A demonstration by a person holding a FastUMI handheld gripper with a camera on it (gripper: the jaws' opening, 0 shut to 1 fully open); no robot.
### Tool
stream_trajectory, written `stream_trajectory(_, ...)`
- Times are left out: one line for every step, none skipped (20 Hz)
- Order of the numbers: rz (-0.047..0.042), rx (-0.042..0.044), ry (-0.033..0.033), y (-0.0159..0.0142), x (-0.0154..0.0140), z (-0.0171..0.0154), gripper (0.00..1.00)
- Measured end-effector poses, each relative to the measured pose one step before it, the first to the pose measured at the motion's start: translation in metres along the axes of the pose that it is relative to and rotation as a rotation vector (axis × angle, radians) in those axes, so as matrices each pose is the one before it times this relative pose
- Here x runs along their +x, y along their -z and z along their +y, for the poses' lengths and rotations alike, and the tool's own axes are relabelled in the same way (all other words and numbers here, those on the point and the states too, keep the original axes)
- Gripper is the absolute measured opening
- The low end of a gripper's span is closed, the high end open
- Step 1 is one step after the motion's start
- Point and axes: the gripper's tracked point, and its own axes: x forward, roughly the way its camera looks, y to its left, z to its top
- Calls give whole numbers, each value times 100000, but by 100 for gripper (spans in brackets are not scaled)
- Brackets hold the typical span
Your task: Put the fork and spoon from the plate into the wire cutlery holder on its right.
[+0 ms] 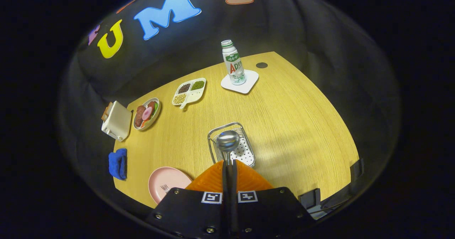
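Hovering over the wire cutlery holder (pixel 231 144), the spoon (pixel 228 141) is clamped by its handle in the closed hand-held gripper (pixel 229 169). Release into it is called for next; the fork (pixel 165 187) is left on the plate (pixel 167 184), beside the fingers.

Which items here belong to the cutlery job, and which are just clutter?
Job: gripper shut on spoon, wire cutlery holder, pink plate, fork.
Clutter: bottle, coaster, divided dish, food plate, toaster, blue cloth.
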Motion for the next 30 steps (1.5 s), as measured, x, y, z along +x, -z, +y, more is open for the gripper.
stream_trajectory(630,-106,766,40,166,-78,2)
stream_trajectory(643,52,542,-27,129,-56,2)
stream_trajectory(580,279,295,50,108,-45,2)
stream_trajectory(177,450,12,-122,2,22,2)
stream_trajectory(-112,452,210,-85,150,-70,2)
stream_trajectory(45,197,205,-142,30,-84,2)
stream_trajectory(-72,-155,309,-39,-103,-58,2)
stream_trajectory(-135,-218,-56,-106,-60,-2,4)
stream_trajectory(-679,-301,-43,-230,-153,62,4)
stream_trajectory(-940,-170,-399,-264,-131,83,9)
stream_trajectory(-1543,161,-750,-466,-163,162,10)
stream_trajectory(-1173,276,235,-420,-224,156,17)
stream_trajectory(-883,-406,-145,-111,-158,-78,23)
stream_trajectory(-466,-814,159,-211,-199,35,31)
stream_trajectory(-363,-847,-2,-157,-139,-7,31)
stream_trajectory(-443,-482,-317,-167,-268,153,31)
stream_trajectory(-164,-283,-668,-7,-190,252,31)
stream_trajectory(-111,-125,-619,42,-132,353,31)
stream_trajectory(-60,-126,-595,-7,-142,185,31)
stream_trajectory(-229,-170,-618,-31,-156,268,31)
stream_trajectory(-333,-145,-640,-18,-184,313,31)
stream_trajectory(-508,-302,-749,-117,-212,387,31)
stream_trajectory(-515,-540,-727,-62,-137,403,31)
stream_trajectory(-447,-787,-646,-105,-200,324,31)
stream_trajectory(-188,-916,-756,-78,-133,372,31)
stream_trajectory(-478,-810,-699,-116,-289,478,31)
stream_trajectory(-708,-826,-622,-178,-104,404,31)
stream_trajectory(-682,-725,-710,-109,-320,454,31)
stream_trajectory(-605,-616,-836,-37,-157,497,31)
stream_trajectory(-354,-492,-1157,47,-214,687,31)
